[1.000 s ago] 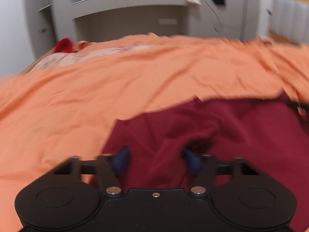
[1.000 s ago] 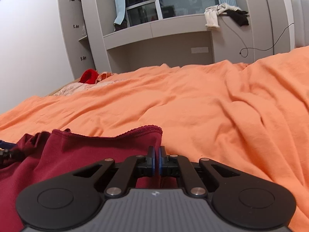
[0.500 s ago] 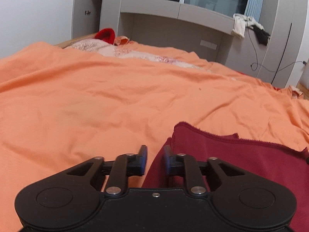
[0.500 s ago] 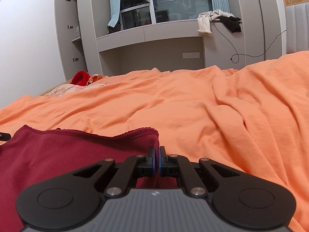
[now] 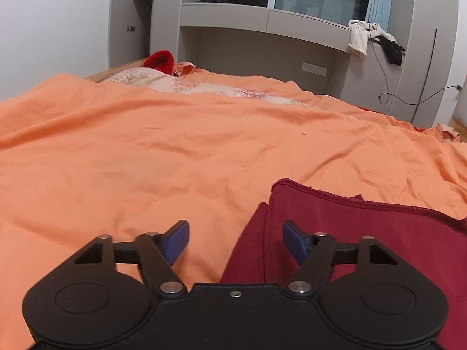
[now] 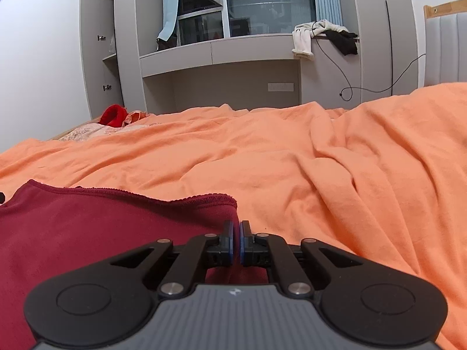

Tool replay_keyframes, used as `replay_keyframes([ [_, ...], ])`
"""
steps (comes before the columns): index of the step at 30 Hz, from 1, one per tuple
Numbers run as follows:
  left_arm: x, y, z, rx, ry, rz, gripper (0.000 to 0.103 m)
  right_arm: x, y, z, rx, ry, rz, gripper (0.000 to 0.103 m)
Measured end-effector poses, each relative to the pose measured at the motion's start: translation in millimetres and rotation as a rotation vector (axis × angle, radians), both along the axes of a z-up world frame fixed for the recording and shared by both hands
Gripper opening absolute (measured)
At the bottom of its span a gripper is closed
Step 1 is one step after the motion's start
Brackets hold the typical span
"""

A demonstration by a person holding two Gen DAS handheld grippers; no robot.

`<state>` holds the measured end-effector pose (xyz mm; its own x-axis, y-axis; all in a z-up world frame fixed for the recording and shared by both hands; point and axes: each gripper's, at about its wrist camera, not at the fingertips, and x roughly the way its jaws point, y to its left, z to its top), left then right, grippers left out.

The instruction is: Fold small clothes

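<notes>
We are looking along both tools at a dark red garment (image 5: 364,233) lying on a bed covered by an orange sheet (image 5: 175,151). In the left wrist view the left tool (image 5: 235,240) is standing with its blue pads (image 5: 176,242) wide apart; its jaws have just been opening, and the near left corner of the garment is lying between them without either pad pressing on it. The garment's hemmed edge is running away to the right of that tool, with a fold along the left side.

In the right wrist view the right tool (image 6: 236,243) is sitting with its pads together, clamped on the right-hand corner of the dark red garment (image 6: 102,233), the cloth passing up between the pads just below the stitched hem. The rest of the garment is spreading out flat to the left over the orange sheet (image 6: 321,175), which is lying rumpled in long creases on the right.

At the far side of the bed a bright red item (image 5: 159,59) is lying beside a pale patterned cloth (image 5: 151,80). Behind it a grey wall unit (image 6: 221,55) is standing, with a whitish cloth (image 6: 303,39) and a black cloth (image 6: 344,40) hanging over its ledge below a window (image 6: 268,3).
</notes>
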<state>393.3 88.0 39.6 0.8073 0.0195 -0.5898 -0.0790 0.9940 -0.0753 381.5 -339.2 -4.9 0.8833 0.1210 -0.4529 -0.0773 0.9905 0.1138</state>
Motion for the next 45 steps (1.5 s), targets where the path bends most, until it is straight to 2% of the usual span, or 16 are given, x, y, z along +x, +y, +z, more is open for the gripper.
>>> replay_keyframes([
  [5,-3,1,3,0.016,-0.008,0.013,0.088,-8,1,3,-0.028,-0.019,-0.020,0.004],
  [11,-7,4,5,0.020,-0.018,0.031,0.095,-17,-9,8,0.019,-0.027,-0.064,0.005],
  [13,-10,6,7,0.016,-0.023,0.039,0.099,-21,-11,12,0.035,-0.035,-0.071,0.015],
  [15,-12,9,8,0.004,-0.020,0.059,0.102,-30,-11,18,0.045,-0.058,-0.074,0.038],
  [16,-14,12,9,-0.008,-0.015,0.074,0.102,-33,-11,21,0.044,-0.071,-0.076,0.046],
  [17,-17,15,9,-0.022,-0.009,0.089,0.102,-38,-10,25,0.042,-0.086,-0.079,0.060],
  [24,-41,38,9,-0.087,-0.014,0.194,0.102,-68,-2,41,0.061,-0.151,-0.108,0.100],
  [26,-53,43,11,-0.102,-0.029,0.218,0.102,-77,2,44,0.072,-0.171,-0.106,0.103],
  [34,-97,55,10,-0.150,-0.075,0.264,0.102,-95,33,45,0.061,-0.183,-0.047,0.103],
  [40,-109,42,8,-0.111,-0.087,0.224,0.102,-93,65,39,0.011,-0.134,0.031,0.103],
  [45,-105,28,4,-0.055,-0.069,0.185,0.102,-64,59,32,-0.025,-0.089,0.034,0.103],
])
